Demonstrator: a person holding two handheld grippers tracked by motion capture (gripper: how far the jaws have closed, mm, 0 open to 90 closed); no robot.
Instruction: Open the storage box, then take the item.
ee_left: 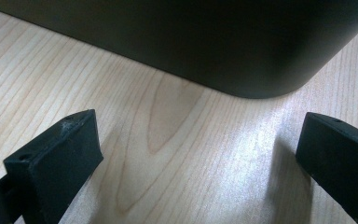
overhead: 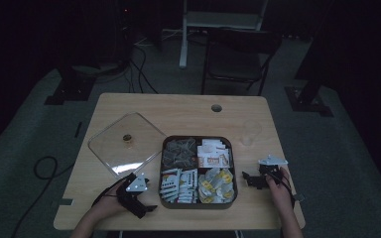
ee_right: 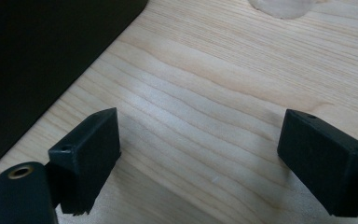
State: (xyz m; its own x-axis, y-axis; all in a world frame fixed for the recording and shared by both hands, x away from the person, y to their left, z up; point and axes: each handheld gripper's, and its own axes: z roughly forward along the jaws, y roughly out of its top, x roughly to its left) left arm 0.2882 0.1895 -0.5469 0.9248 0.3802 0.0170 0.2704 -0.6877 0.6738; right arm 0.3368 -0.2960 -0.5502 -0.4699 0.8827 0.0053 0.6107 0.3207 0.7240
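Note:
A dark square tray [overhead: 197, 138] sits mid-table with four compartments: grey mesh bags [overhead: 178, 150], white-and-red packets [overhead: 213, 153], white sachets [overhead: 178, 185] and yellow-tagged bags [overhead: 217, 184]. My left gripper [overhead: 146, 202] rests on the table just left of the tray's near corner, open and holding nothing. In the left gripper view its jaws [ee_left: 198, 149] stand wide apart facing the tray's dark wall [ee_left: 191, 42]. My right gripper [overhead: 248, 180] lies right of the tray, open and empty. Its jaws [ee_right: 198, 144] are spread over bare wood, with the tray wall [ee_right: 37, 60] at left.
A clear square lid [overhead: 124, 144] with a small knob lies left of the tray. A clear plastic cup [overhead: 251, 132] stands at the right rear; its base [ee_right: 282, 7] shows ahead of the right gripper. A cable hole [overhead: 216, 107] and a chair [overhead: 238, 54] lie beyond.

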